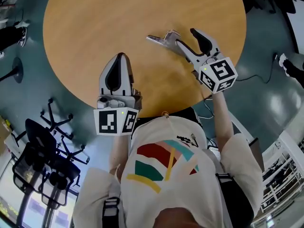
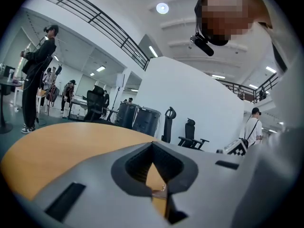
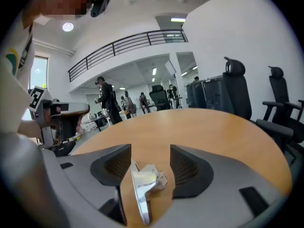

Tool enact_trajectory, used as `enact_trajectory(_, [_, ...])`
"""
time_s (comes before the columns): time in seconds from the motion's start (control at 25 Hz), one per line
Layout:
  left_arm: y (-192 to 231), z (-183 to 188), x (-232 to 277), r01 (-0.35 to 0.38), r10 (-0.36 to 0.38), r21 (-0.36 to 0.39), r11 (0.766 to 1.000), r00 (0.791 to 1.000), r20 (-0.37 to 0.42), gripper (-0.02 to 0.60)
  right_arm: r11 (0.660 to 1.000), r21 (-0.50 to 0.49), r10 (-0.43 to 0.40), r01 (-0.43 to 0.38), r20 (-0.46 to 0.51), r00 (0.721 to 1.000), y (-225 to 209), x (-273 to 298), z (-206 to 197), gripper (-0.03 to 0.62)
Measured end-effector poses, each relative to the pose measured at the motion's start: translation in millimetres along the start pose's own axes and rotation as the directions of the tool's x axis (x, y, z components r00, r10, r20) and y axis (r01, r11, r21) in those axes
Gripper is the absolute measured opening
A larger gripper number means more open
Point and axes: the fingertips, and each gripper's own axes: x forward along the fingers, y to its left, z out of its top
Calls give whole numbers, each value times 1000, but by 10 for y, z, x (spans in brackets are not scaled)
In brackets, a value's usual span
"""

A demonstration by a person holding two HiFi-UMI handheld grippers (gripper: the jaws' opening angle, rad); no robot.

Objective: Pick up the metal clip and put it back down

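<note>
Clip: the metal clip (image 1: 160, 39) lies flat on the bench (image 1: 118, 18), on your right side, well in from the near edge. It isn't lifted, and nothing pins it down.
Right gripper: your right gripper (image 1: 186, 37) is low over the bench with its jaws spread wide. In the right gripper view the clip (image 3: 141, 189) sits in the gap between them, nearer the jaw on that view's left. Neither pad is pressing on it, so you have no hold on it.
Left gripper: your left gripper (image 1: 119, 61) is near the bench's near edge, well apart from the clip. Its jaws are closed together with nothing in them; only bare bench shows through the notch.
Progress: the clip is down and the jaws around it are loose. That fits either the put-down being finished or the pick-up not yet started, and these views don't settle which.
What's left: if the clip is already back down, you only need to draw your right gripper clear. If not, you have the whole job to do: close, lift and set down.
Count, clips: one.
Count, grippers: two, one wide open and one closed.
Count, benches: one, round and wood-topped.
</note>
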Motion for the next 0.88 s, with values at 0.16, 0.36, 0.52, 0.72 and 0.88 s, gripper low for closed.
enact_trajectory(0.16, [-9,-235,95,-11,10,-21,1000,999,-45,43,996,15,92,-91,-136,986,-77,325,-360,258])
enact_trajectory(0.36, [48,-340,106,-37,35,-24,999,997,-66,43,984,3,172,-178,-267,948,55,544,-686,258])
enact_trajectory(0.52, [110,-377,58,-67,65,-20,998,995,-69,43,969,-123,168,-215,-316,934,221,592,-851,165])
enact_trajectory(0.72, [200,-291,-38,-82,81,-9,997,995,-51,43,977,-126,133,-172,-273,953,328,586,-770,119])
enact_trajectory(0.88, [143,-139,-111,-76,76,6,997,997,-20,43,978,-164,88,-131,-246,965,346,470,-621,112])
